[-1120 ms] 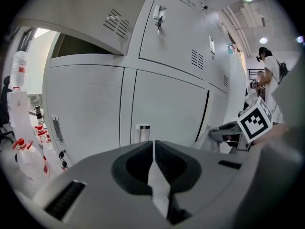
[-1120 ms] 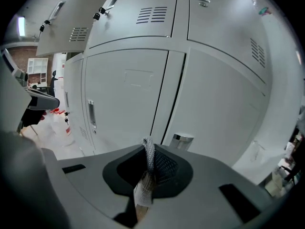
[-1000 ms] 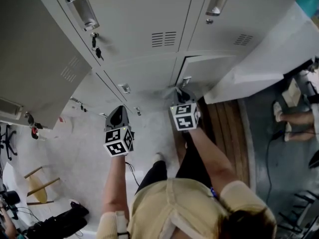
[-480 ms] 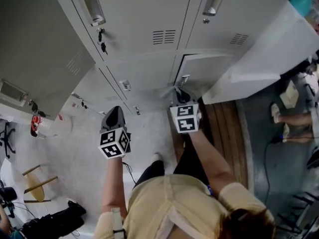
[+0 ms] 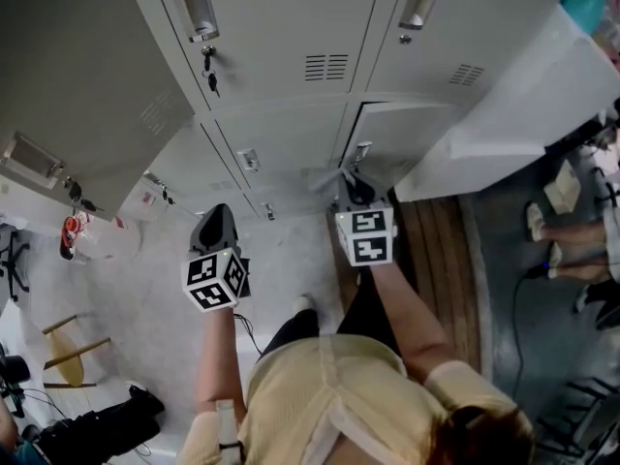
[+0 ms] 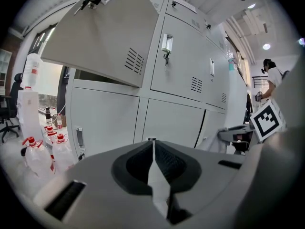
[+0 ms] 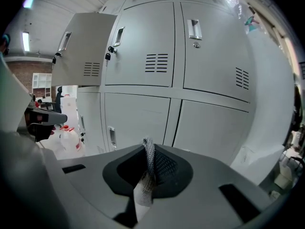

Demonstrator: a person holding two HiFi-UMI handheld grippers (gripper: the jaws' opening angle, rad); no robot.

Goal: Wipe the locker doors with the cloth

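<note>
1. Jaws of left gripper (image 6: 153, 149) closed together, nothing held.
2. Right gripper (image 7: 148, 149) clamped on grey mesh cloth (image 7: 149, 163), facing lower doors (image 7: 138, 123).
3. Pale grey steel locker doors (image 7: 143, 46): no wiped patch evident; wiping judged outstanding.

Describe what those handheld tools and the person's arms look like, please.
The left gripper and right gripper are grey moulded shells with black mesh-textured recesses round the jaws. Each carries a white cube with black square markers. The person wears a pale yellow short-sleeved top; no sleeves cover the forearms.
</note>
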